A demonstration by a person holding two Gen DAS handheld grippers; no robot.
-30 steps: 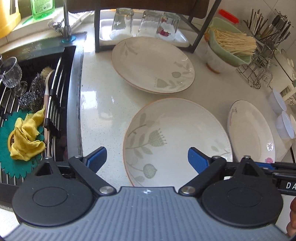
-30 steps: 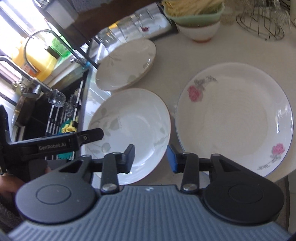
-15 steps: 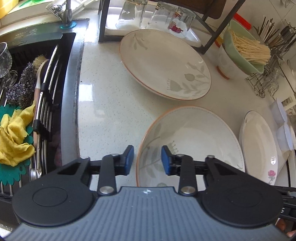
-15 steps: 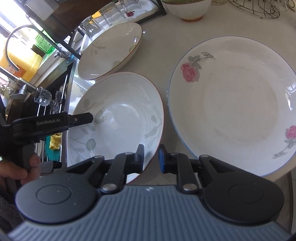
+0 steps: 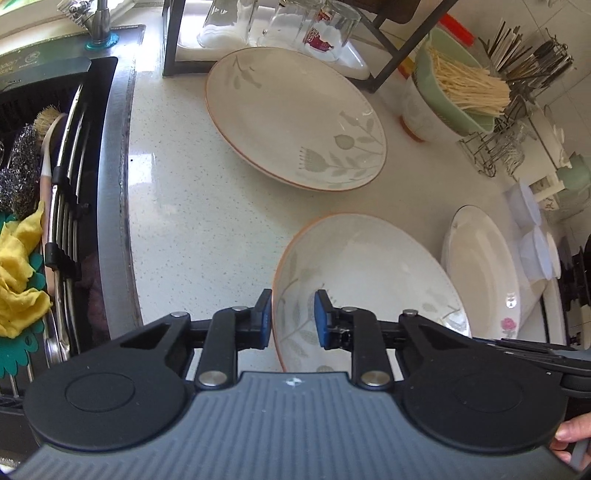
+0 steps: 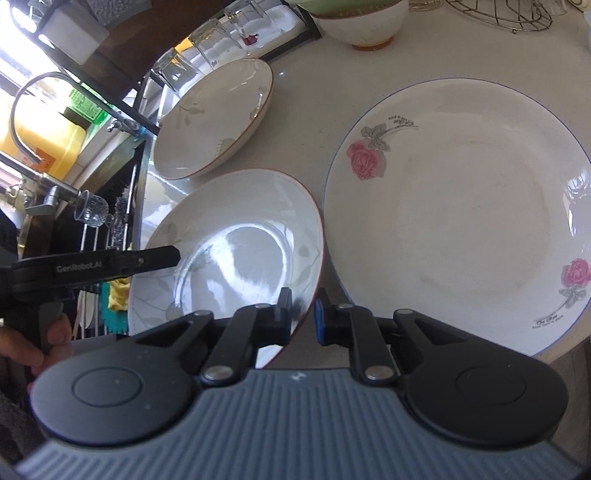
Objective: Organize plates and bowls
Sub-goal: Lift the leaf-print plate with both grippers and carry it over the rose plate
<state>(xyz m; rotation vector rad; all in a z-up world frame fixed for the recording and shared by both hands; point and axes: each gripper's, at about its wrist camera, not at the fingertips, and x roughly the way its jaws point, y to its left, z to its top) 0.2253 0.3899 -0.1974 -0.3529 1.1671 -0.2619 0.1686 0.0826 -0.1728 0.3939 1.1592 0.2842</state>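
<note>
A leaf-patterned plate with an orange rim is tilted, lifted off the counter. My left gripper is shut on its left rim. My right gripper is shut on its right rim; the plate shows in the right wrist view. A second leaf-patterned plate lies flat farther back near the glass rack. A white rose-patterned plate lies flat to the right; it also shows in the left wrist view.
The sink with rack bars, scourers and a yellow cloth is at the left. Upturned glasses stand on a tray at the back. A green bowl of sticks is stacked on a white bowl beside a wire holder.
Both grippers closed on the near leaf plate's opposite rims, and the plate has tilted up off the counter. The left gripper moved forward and right.
</note>
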